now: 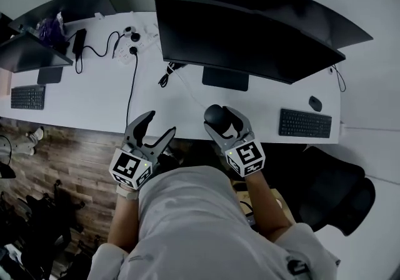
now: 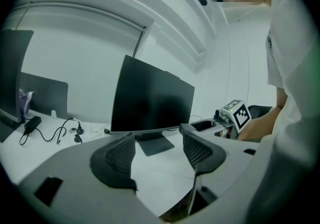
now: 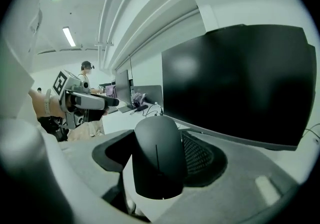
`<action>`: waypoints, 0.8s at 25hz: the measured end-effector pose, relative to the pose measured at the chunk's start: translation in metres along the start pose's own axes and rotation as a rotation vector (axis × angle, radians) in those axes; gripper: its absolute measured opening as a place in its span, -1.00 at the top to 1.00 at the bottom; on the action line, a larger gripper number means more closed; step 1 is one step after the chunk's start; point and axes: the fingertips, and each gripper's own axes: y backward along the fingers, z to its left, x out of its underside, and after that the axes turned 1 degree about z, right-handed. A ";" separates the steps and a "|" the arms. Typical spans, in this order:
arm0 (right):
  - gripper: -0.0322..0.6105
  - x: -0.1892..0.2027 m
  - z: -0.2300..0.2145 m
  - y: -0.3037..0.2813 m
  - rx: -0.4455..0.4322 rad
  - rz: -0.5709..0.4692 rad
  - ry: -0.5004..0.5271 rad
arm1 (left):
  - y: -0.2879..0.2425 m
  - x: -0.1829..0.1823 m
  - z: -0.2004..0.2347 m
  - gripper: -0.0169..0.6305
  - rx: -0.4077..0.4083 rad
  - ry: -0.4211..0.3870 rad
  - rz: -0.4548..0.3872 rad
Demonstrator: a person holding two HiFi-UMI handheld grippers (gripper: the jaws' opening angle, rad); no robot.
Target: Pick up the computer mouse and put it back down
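Right gripper view: computer mouse (image 3: 157, 160) is clamped between jaws of the right gripper (image 1: 225, 124), held up near the bench (image 1: 94, 100) edge (lift apparently done). Left gripper (image 2: 159, 150) is held open, empty. Next: mouse to be lowered flat, then released.

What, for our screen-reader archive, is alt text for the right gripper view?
A black computer mouse is clamped between the right gripper's jaws, filling the centre. Behind it stands a dark monitor; the left gripper shows at far left.

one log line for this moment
right gripper: shut on computer mouse | left gripper: open, empty | position: at front edge of desk | set-down: not yet
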 end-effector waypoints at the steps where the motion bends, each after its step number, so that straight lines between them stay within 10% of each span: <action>1: -0.03 -0.004 0.000 0.005 0.007 -0.017 0.002 | -0.002 -0.004 -0.003 0.08 0.010 -0.006 -0.005; 20: -0.03 -0.040 0.001 0.089 0.145 -0.227 0.011 | -0.016 -0.042 -0.041 0.08 0.157 -0.080 -0.070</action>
